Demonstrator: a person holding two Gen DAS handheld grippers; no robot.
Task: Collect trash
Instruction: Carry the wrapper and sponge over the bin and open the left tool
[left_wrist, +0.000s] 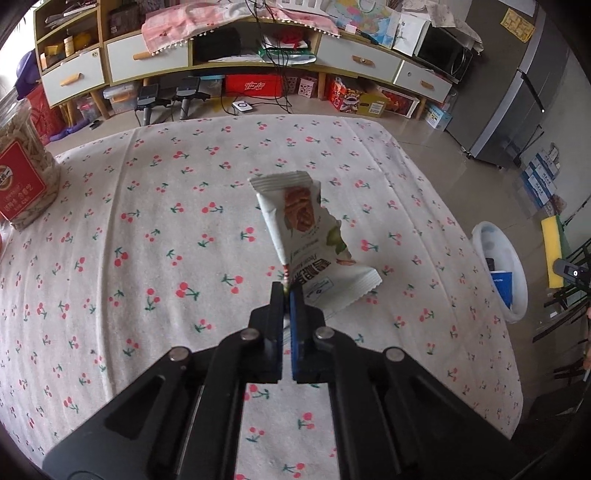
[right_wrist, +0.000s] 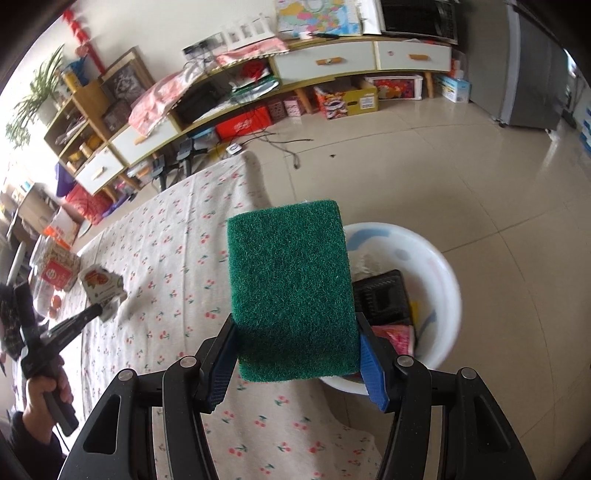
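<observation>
My left hand-held gripper (left_wrist: 287, 291) clamped on a torn wrapper (left_wrist: 304, 236) mid-frame, my right hand-held gripper (right_wrist: 297, 354) clamped on a sponge (right_wrist: 291, 288), bin (right_wrist: 439, 273) right of centre.

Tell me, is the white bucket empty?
Not empty. The white bucket beside the table already holds a black tray and a red wrapper.

Your left gripper (left_wrist: 287, 295) was matt black plastic with blue ribbed pads and dull metal pivot pins, pinching a smooth, crinkled foil-like snack wrapper (left_wrist: 308, 236) with a torn edge. Your right gripper (right_wrist: 298, 354) held a coarse, fibrous green scouring sponge (right_wrist: 291, 284) over a glossy white plastic basin (right_wrist: 441, 273). The surface wore a soft matt cherry-print cloth (left_wrist: 147, 229); the floor tiles (right_wrist: 480, 166) shone.
</observation>
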